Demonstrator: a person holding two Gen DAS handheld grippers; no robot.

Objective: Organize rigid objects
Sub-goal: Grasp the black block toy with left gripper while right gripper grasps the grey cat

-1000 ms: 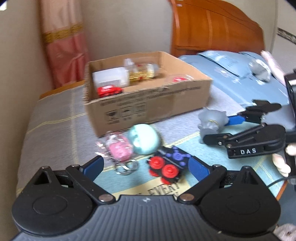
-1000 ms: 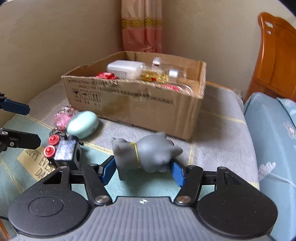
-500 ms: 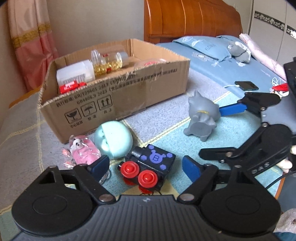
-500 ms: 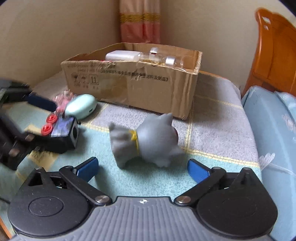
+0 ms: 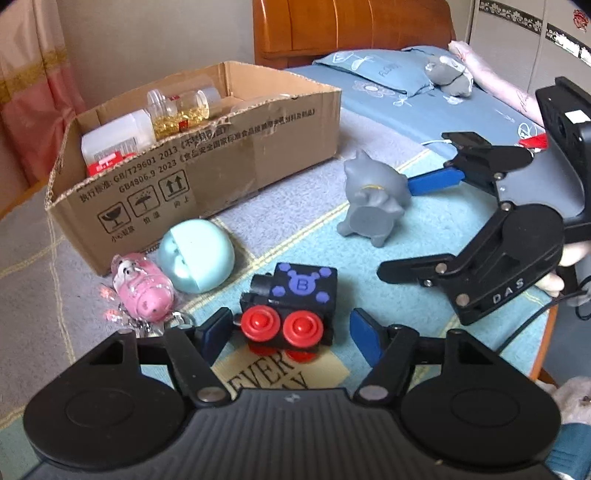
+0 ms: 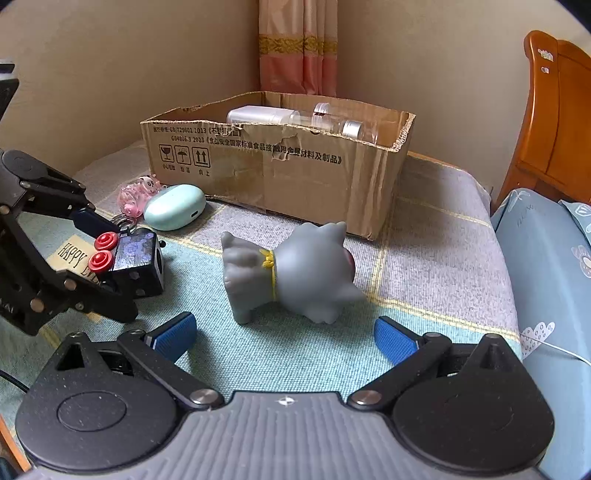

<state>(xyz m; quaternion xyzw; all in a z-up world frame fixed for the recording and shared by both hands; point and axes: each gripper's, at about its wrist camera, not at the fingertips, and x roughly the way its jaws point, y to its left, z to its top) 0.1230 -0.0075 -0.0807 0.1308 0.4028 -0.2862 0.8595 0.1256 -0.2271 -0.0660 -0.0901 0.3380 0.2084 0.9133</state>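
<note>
A black toy block with red wheels and a purple top [image 5: 291, 306] lies on the blanket between the open fingers of my left gripper [image 5: 290, 334]; it also shows in the right wrist view [image 6: 133, 254]. A grey cat figure [image 6: 291, 269] lies on its side just ahead of my open, empty right gripper [image 6: 284, 338]; it also shows in the left wrist view [image 5: 373, 199]. A cardboard box [image 5: 207, 162] behind them holds bottles and small packs. A mint case [image 5: 195, 254] and a pink keychain toy [image 5: 142, 291] lie in front of the box.
The items rest on a blanket with a "HAPPY EVERY DAY" patch [image 5: 280, 373]. A blue-covered bed [image 5: 424, 96] with a wooden headboard [image 5: 351, 29] lies to the right. A curtain [image 6: 297, 48] hangs in the corner behind the box.
My right gripper has opened, let go of the grey cat figure and drawn back a little. My left gripper has moved forward around the black toy block.
</note>
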